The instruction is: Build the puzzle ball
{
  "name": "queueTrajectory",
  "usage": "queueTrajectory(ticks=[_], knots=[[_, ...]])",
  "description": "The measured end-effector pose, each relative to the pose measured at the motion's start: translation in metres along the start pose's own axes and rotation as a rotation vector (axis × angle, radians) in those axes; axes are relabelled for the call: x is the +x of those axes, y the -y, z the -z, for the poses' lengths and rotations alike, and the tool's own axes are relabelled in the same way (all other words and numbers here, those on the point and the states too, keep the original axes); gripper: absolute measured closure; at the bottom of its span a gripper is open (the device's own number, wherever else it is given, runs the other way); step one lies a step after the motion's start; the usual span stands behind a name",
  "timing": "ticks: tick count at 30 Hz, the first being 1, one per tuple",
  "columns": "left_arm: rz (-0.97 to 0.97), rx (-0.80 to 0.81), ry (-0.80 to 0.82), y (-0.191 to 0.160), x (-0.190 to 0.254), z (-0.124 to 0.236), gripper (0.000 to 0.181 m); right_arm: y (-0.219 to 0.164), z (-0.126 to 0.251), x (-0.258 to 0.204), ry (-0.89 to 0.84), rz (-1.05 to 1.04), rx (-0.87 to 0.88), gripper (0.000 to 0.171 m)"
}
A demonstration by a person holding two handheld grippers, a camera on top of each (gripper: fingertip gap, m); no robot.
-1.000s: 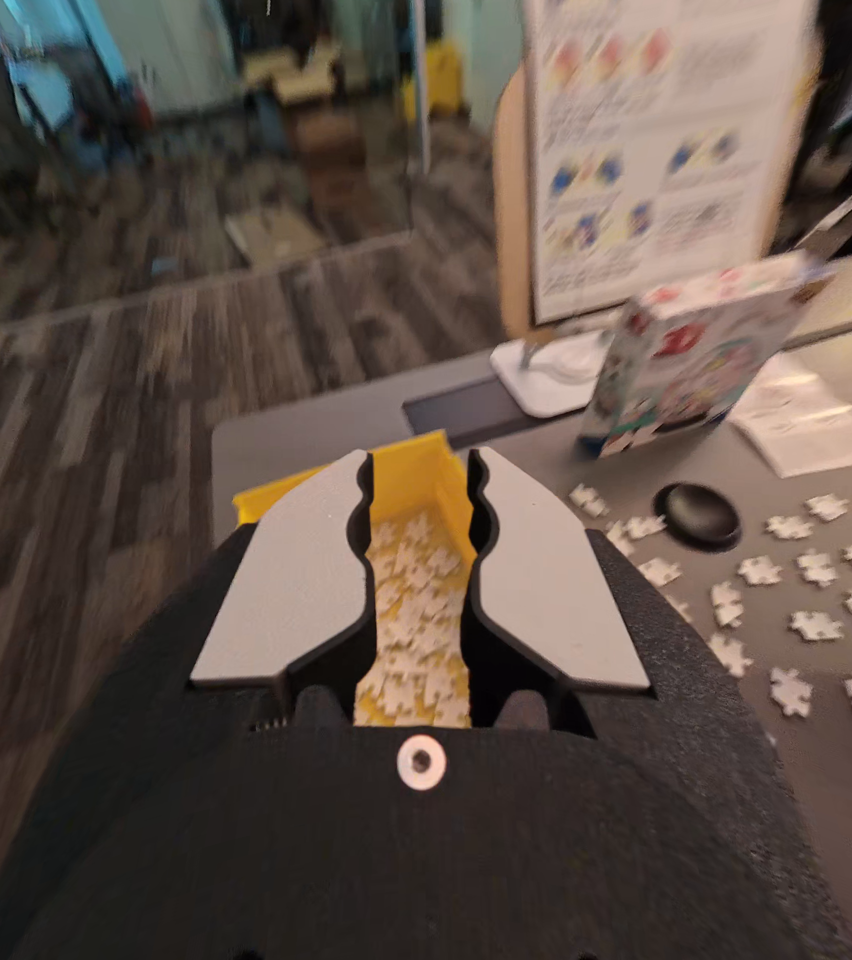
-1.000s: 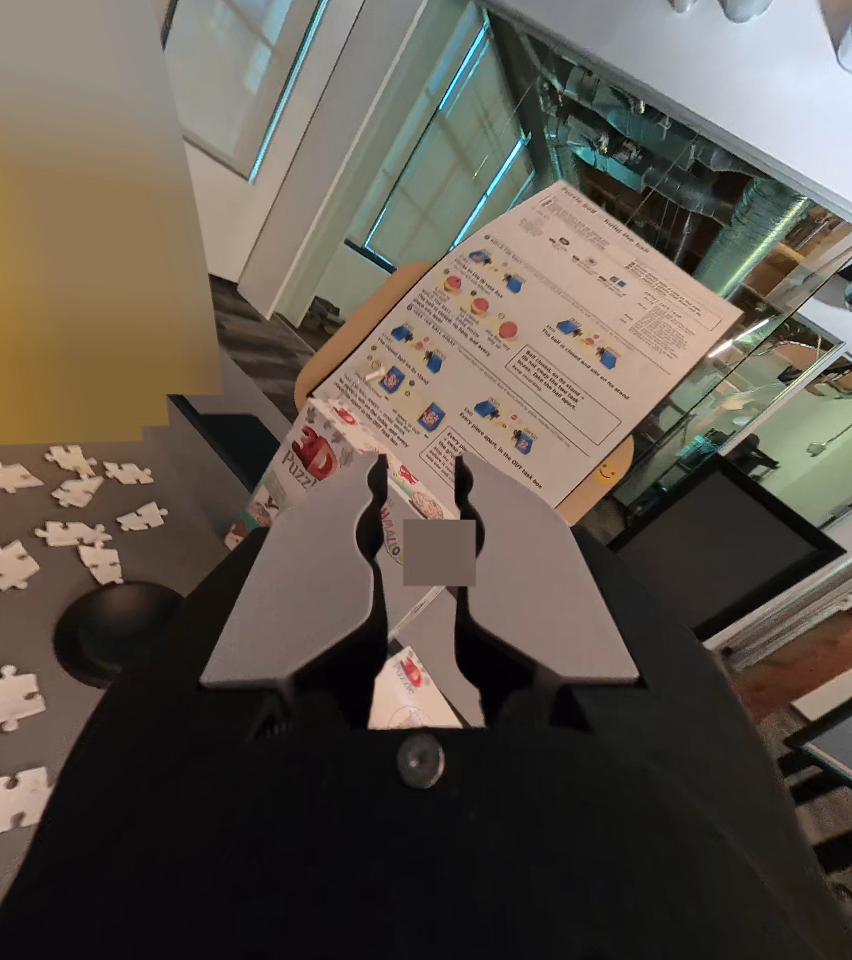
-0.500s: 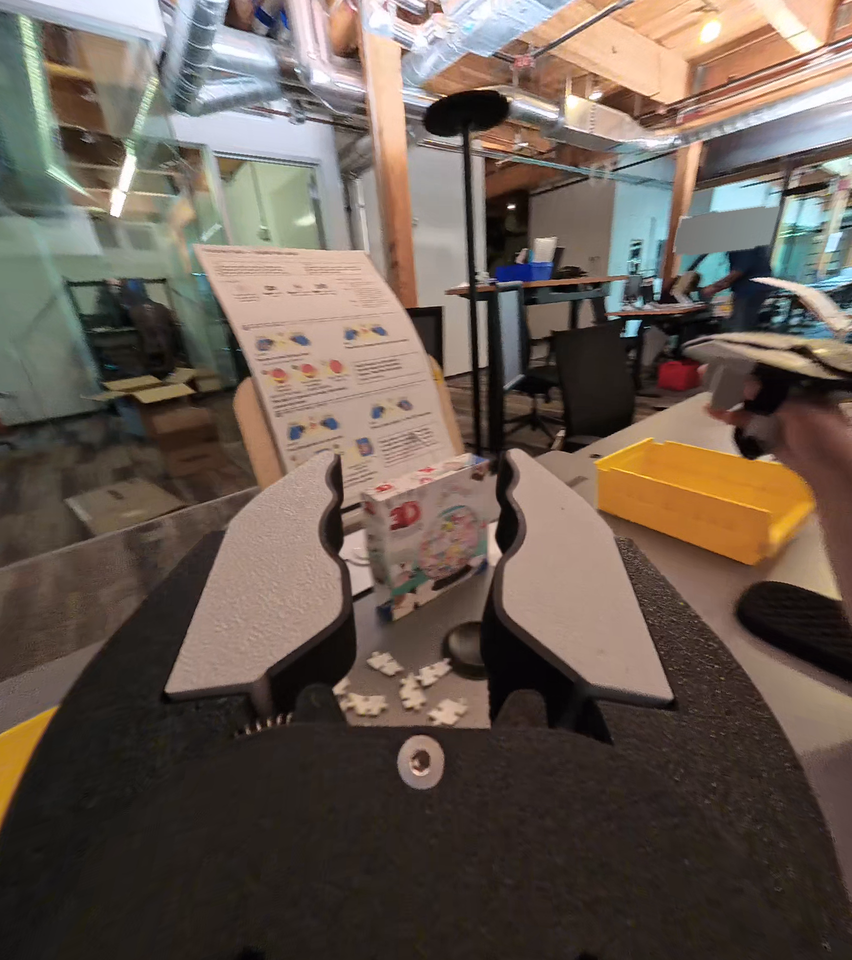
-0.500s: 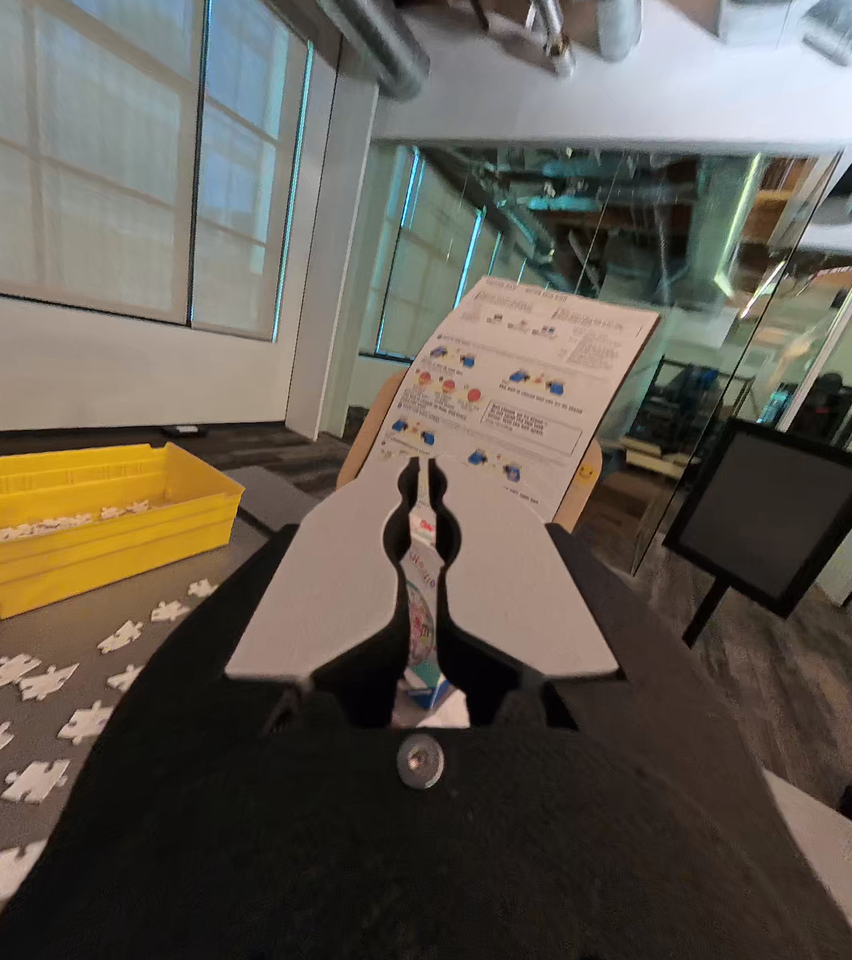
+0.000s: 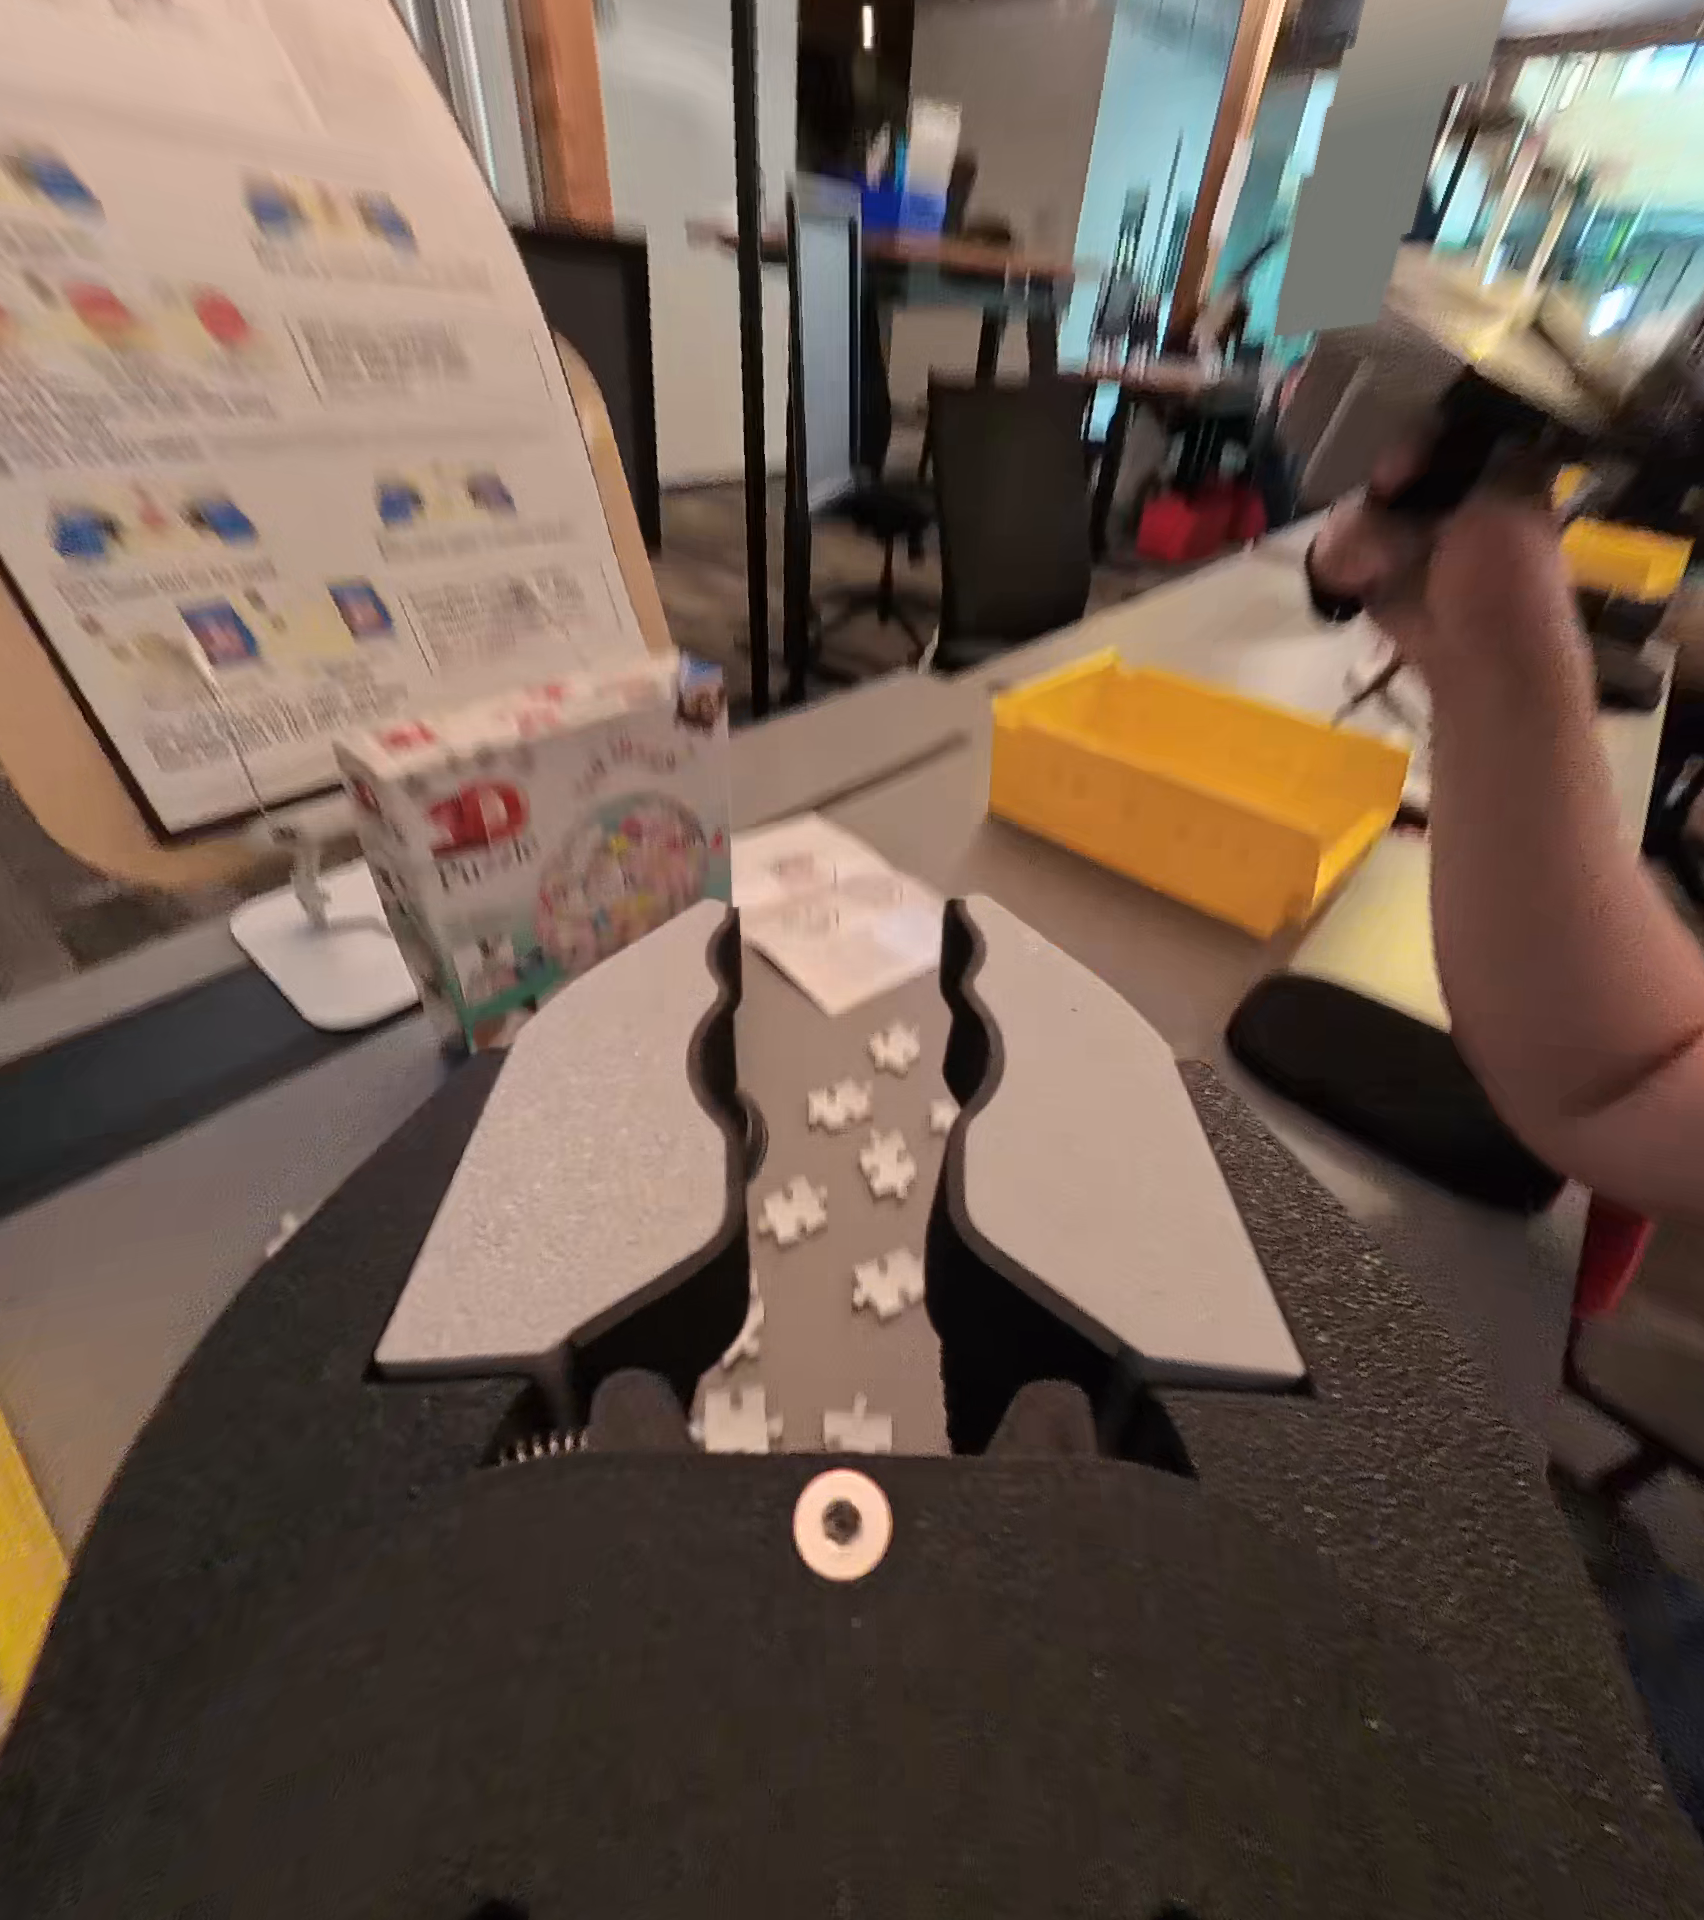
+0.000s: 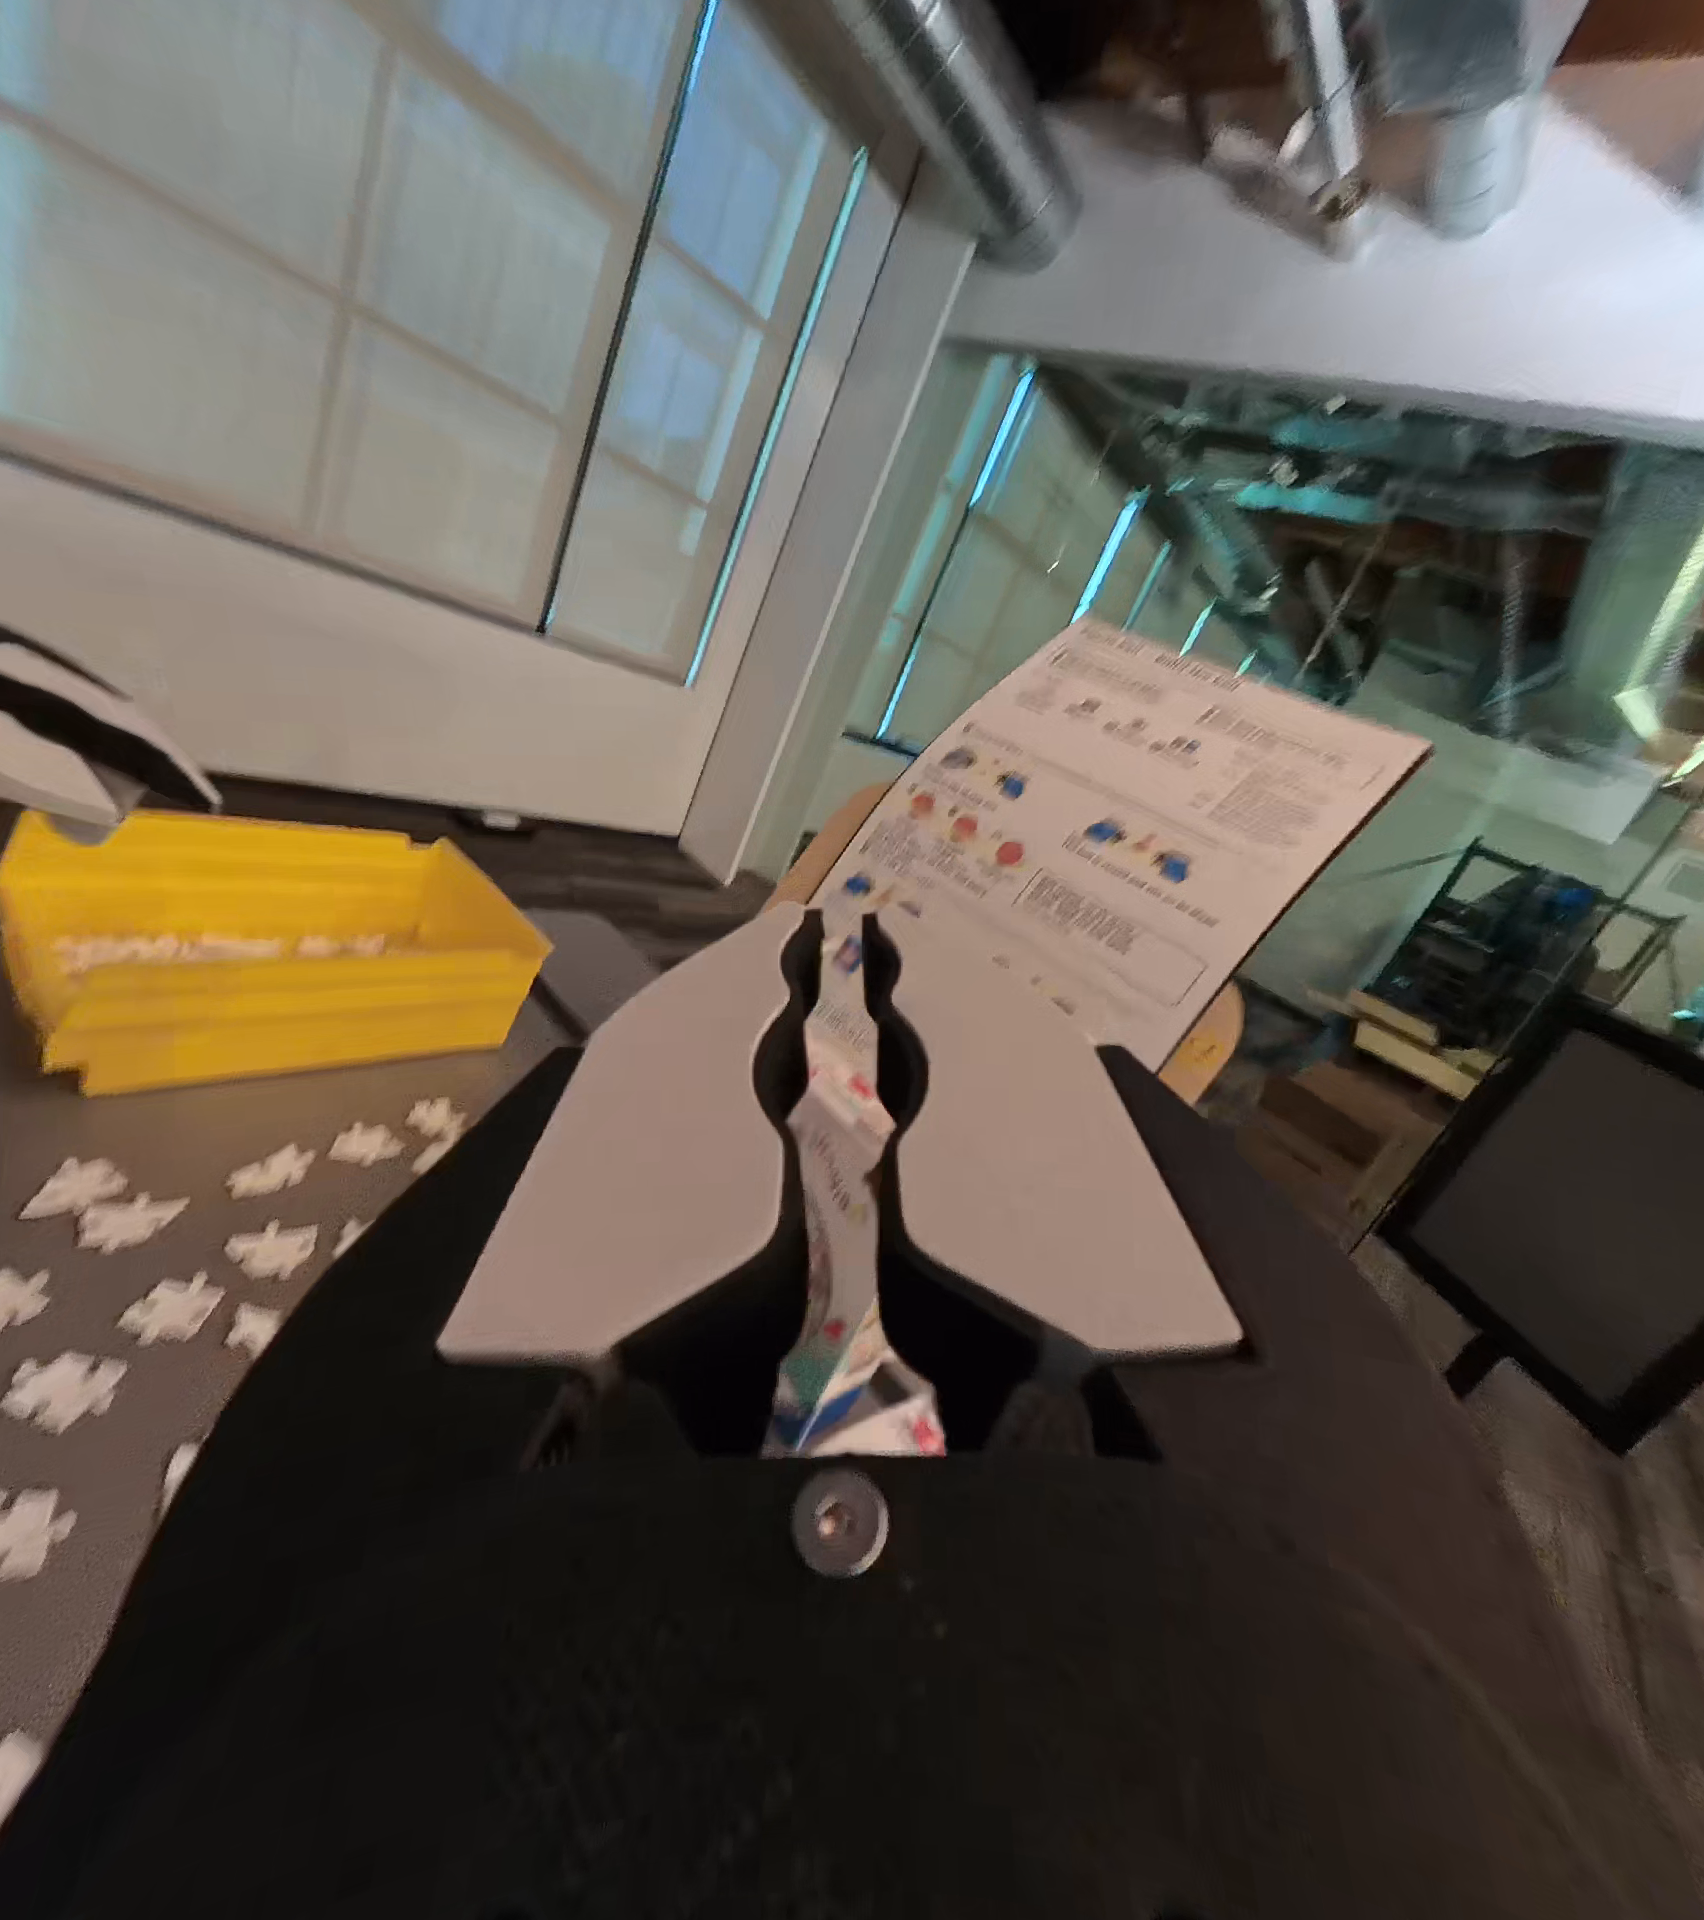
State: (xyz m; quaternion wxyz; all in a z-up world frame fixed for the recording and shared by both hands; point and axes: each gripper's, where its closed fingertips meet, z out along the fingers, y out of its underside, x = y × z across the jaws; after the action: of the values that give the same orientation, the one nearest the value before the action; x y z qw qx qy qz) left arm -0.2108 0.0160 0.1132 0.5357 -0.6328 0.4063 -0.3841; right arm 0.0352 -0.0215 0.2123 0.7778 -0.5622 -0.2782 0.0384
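No assembly is started: small white cardboard puzzle pieces (image 5: pixel 832 1210) are scattered loose on the grey desk (image 5: pixel 152 1278) at frame centre, left tool (image 5: pixel 840 961) held apart and empty, right tool (image 6: pixel 840 925) nearly together, empty, so a first pick is judged next.

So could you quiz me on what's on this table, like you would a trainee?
1. True or false: the left gripper holds a puzzle piece.
2. The loose puzzle pieces lie: A) on the grey table; B) on top of the puzzle box; C) on the floor.
3. Fill in: behind the puzzle box stands a tilted ____ board.

Key: 1 false, its jaws are open and empty. 2 A. 3 instruction.
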Motion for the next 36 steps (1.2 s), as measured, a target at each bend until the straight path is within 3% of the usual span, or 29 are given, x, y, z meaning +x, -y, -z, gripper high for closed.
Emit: queueTrajectory(ticks=[7, 9, 14, 24, 30, 36], knots=[[-0.034, -0.415, 0.056, -0.141, 0.002, -0.020, 0.153, -0.052, -0.016, -0.024, 0.205, -0.130, -0.066, 0.164], [-0.011, -0.538, 0.032, -0.180, 0.008, -0.019, 0.147, -0.058, -0.022, -0.033, 0.247, -0.129, -0.077, 0.164], [-0.065, -0.710, 0.036, -0.242, 0.010, -0.018, 0.136, -0.073, -0.033, -0.052, 0.287, -0.009, -0.150, 0.164], [-0.093, -0.809, -0.019, -0.267, 0.007, -0.031, 0.141, -0.064, -0.029, -0.055, 0.312, 0.010, -0.135, 0.164], [-0.121, -0.830, -0.032, -0.268, 0.005, -0.034, 0.155, -0.068, -0.026, -0.045, 0.291, 0.031, -0.152, 0.164], [-0.165, -0.840, -0.047, -0.268, 0.007, -0.035, 0.155, -0.067, -0.019, -0.035, 0.271, 0.031, -0.157, 0.164]])
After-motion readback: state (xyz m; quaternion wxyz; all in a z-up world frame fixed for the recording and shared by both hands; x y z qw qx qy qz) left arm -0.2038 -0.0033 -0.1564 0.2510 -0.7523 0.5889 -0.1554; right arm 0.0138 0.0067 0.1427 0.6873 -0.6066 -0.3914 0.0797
